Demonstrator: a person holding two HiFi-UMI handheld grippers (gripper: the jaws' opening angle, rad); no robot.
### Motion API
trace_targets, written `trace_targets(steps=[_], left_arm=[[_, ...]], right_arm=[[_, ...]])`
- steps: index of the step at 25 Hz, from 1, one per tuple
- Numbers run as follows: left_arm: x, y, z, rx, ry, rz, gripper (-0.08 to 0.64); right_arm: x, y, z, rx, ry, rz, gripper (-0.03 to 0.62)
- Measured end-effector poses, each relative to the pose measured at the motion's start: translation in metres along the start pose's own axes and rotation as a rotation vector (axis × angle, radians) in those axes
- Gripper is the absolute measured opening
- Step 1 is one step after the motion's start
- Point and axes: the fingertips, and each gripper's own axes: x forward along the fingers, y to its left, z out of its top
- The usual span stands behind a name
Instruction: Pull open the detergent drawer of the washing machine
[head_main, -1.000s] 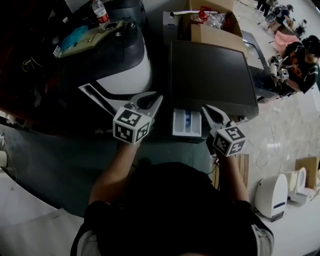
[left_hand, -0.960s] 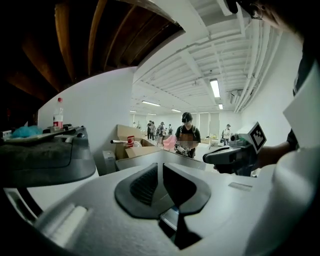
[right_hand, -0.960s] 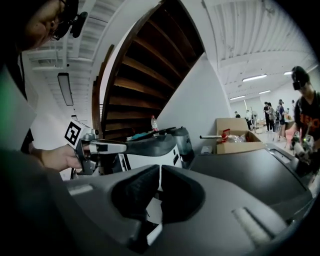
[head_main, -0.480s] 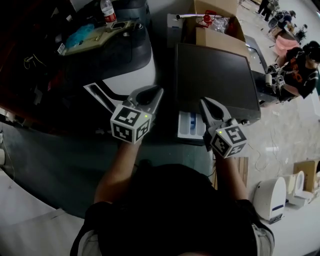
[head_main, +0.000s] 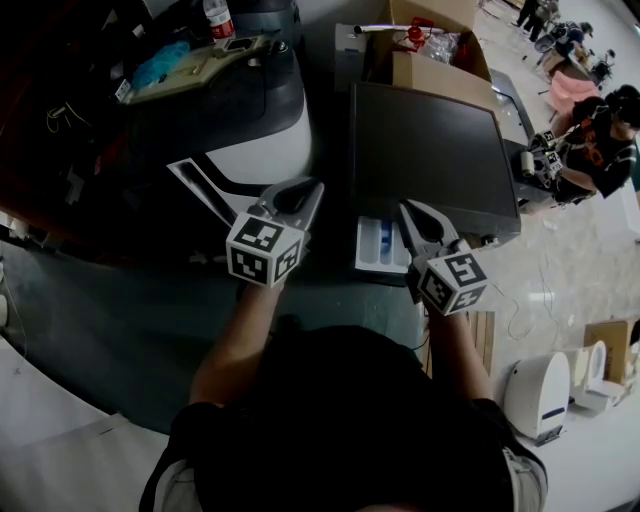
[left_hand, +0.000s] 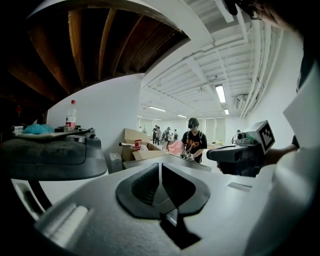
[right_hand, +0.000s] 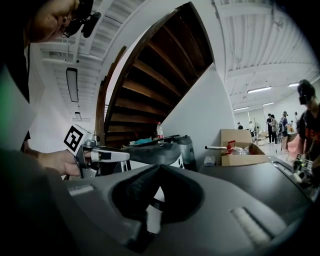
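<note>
The washing machine (head_main: 425, 140) has a dark flat top. Its white detergent drawer (head_main: 381, 244) stands pulled out at the front, showing a blue compartment. My right gripper (head_main: 407, 208) hovers just right of the drawer, shut and holding nothing (right_hand: 159, 167). My left gripper (head_main: 312, 186) is off to the drawer's left, apart from it. Its jaws are closing, the tips all but together with nothing between them (left_hand: 160, 165). Each gripper view also shows the other gripper beside it.
A second machine (head_main: 250, 130), white with a dark lid, stands to the left with a water bottle (head_main: 216, 18) and clutter on it. An open cardboard box (head_main: 430, 55) sits behind the washer. People (head_main: 590, 130) work at the right, and a white appliance (head_main: 540, 390) stands on the floor.
Both grippers have shifted a little, and the right one has rolled slightly and come closer to the drawer's right side. The drawer stays pulled out.
</note>
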Motion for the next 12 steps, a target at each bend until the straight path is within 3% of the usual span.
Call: trace_targets(steps=[12], left_arm=[[-0.0056,0.0019,-0.0087,-0.006,0.02,-0.013,0.025]], right_arm=[[0.0034,0.0085,-0.0064,0.008,0.021,0.011,0.002]])
